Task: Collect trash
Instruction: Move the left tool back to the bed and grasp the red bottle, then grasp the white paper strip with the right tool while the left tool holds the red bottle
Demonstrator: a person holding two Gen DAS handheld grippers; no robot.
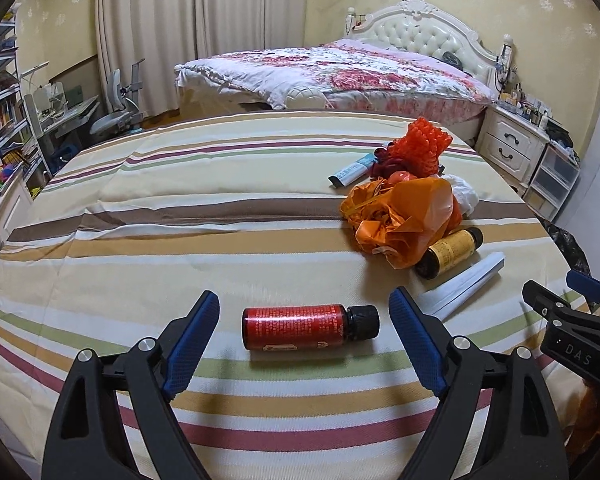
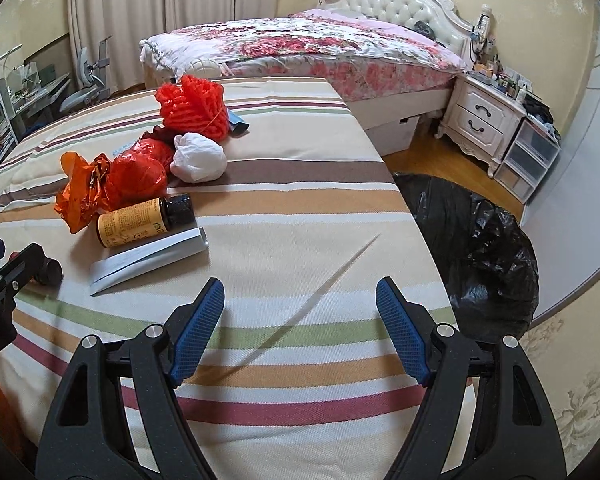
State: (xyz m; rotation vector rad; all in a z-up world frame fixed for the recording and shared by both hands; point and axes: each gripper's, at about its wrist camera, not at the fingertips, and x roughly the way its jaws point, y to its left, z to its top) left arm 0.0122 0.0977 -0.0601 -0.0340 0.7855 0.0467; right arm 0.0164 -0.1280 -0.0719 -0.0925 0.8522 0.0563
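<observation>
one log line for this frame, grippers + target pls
left gripper: open, astride red bottle, no contact | right gripper: open, empty, over striped sheet | black bag: past sheet edge | trash pile: uncollected

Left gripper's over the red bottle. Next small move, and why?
Probably ease the left gripper down and close on the red bottle: it lies on its side on the striped cloth, centred between the open jaws and untouched. The right gripper is empty.

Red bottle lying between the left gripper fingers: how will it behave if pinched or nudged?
The red bottle lies on its side on the striped cloth, so a nudge across its axis would probably roll it. It looks rigid, likely firm under a pinch. Its glossy label may be somewhat slippery.
</observation>
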